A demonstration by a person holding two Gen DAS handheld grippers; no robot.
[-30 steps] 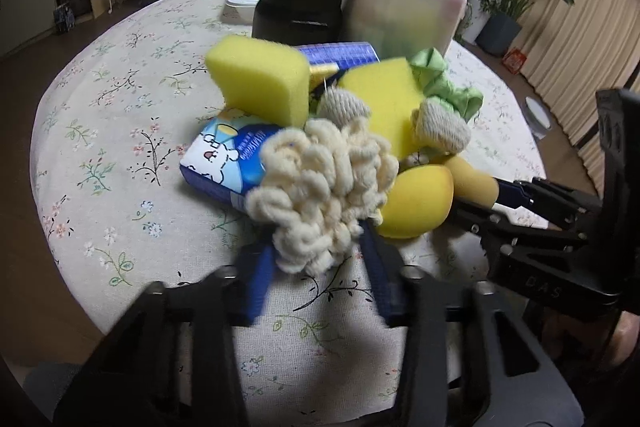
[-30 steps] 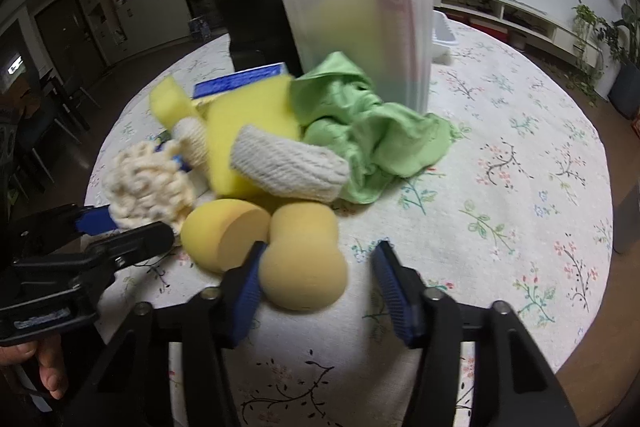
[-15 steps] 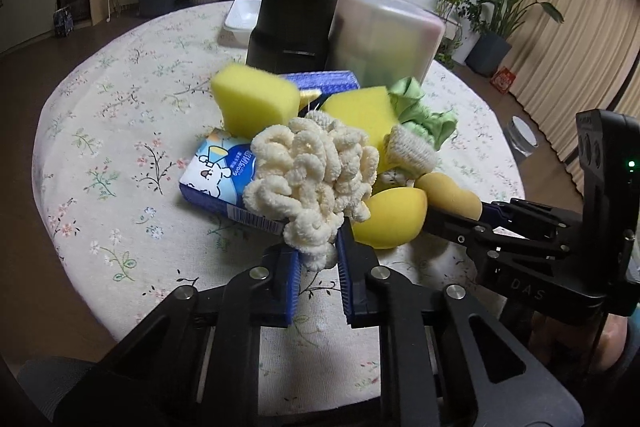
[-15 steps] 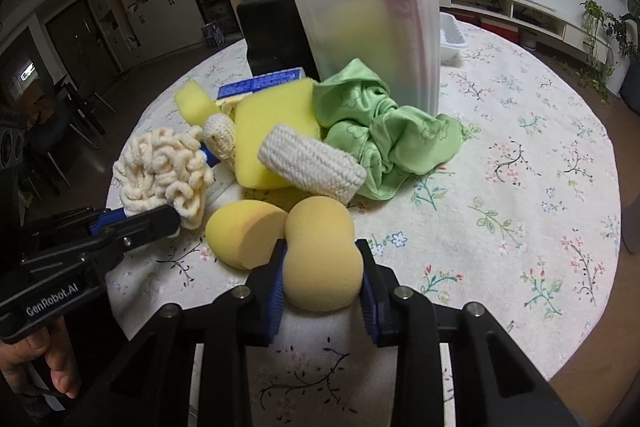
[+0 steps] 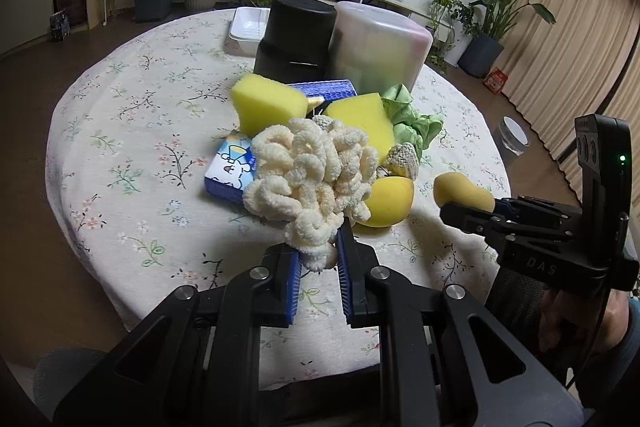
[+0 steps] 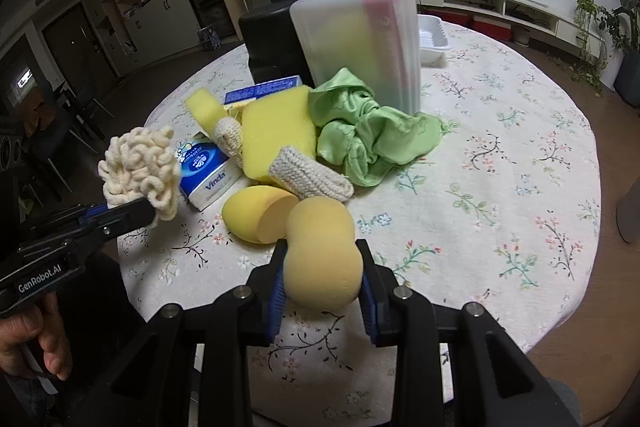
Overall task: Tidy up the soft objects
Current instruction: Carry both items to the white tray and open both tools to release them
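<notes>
My left gripper (image 5: 318, 267) is shut on a cream looped chenille pad (image 5: 312, 179) and holds it above the table; the pad also shows in the right wrist view (image 6: 138, 167). My right gripper (image 6: 322, 287) is shut on a tan gourd-shaped sponge (image 6: 320, 251), lifted off the cloth; it also shows in the left wrist view (image 5: 460, 191). On the table lie a yellow egg-shaped sponge (image 6: 256, 213), yellow block sponges (image 6: 276, 131), knitted cream rolls (image 6: 310, 173) and a green cloth (image 6: 372, 135).
A frosted plastic bin (image 6: 360, 39) and a black bin (image 6: 268, 47) stand behind the pile. A blue tissue pack (image 6: 204, 175), a blue box (image 5: 328, 91) and a white tray (image 6: 430, 39) sit on the round floral tablecloth (image 6: 500, 167).
Both grippers closed: the left on the chenille pad, the right on the tan sponge. Both then lifted their objects up and back from the pile.
</notes>
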